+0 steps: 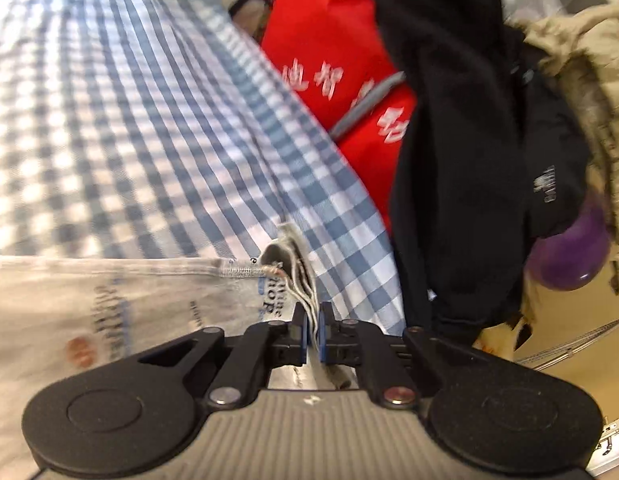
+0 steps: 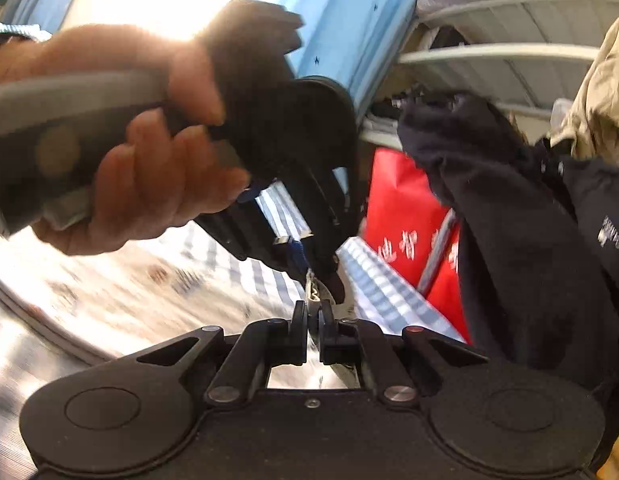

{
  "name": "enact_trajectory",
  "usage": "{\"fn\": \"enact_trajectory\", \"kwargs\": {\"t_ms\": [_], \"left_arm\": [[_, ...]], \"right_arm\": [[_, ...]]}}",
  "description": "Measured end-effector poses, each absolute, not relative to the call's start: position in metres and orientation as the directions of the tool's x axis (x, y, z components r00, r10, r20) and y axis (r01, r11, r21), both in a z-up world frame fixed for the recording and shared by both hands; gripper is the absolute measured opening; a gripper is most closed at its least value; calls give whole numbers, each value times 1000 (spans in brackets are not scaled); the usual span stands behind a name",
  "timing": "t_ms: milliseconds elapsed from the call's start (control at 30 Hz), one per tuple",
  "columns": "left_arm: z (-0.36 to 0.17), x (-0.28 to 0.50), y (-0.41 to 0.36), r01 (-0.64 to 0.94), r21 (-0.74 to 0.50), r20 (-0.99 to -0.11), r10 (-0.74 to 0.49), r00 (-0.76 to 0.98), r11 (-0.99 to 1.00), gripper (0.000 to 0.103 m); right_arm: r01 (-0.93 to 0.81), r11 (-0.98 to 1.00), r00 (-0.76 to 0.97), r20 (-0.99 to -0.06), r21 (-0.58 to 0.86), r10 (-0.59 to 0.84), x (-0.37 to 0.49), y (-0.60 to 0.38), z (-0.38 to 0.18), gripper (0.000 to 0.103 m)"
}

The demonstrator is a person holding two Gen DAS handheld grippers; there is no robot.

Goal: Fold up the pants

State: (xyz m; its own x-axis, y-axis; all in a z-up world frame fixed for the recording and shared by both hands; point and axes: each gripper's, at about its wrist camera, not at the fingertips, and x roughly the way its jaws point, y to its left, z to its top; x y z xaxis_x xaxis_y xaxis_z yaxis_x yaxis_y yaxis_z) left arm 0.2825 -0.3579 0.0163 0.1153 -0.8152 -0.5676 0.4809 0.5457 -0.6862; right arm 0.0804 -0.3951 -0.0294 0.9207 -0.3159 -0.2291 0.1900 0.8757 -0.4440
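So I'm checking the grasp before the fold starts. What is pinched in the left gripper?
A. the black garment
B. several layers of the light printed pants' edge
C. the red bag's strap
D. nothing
B: the left gripper is shut on stacked layers of the light printed pants, which lie on the checked sheet.

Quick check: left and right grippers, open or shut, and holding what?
Left gripper: shut on the pants hem.
Right gripper: shut on the pants edge too.
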Motion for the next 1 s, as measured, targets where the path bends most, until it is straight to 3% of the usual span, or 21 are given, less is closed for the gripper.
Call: {"fn": "enact_trajectory", "kwargs": {"t_ms": [200,533,700,833,1000], "left_arm": [[2,260,-266,471,-643,-589,-783,199,604,5],[-48,251,-177,489,-508,-656,-686,314,709,5],[-76,247,-157,509,-520,-611,-715,340,686,5],[-89,244,-149,506,-563,-555,-752,354,654,7],[-90,243,-148,507,-563,-550,-754,360,653,7]], "right_arm": [[74,910,952,-243,-408,-186,69,-339,-19,4],[-111,932,928,-372,-344,-27,88,-264,-50,4],[-126,941,909,-416,-313,-17,95,-252,-67,4],[-118,947,912,-411,-300,-16,96,-251,-75,4],[-102,950,919,-393,-294,-23,94,-249,-82,5]]}}
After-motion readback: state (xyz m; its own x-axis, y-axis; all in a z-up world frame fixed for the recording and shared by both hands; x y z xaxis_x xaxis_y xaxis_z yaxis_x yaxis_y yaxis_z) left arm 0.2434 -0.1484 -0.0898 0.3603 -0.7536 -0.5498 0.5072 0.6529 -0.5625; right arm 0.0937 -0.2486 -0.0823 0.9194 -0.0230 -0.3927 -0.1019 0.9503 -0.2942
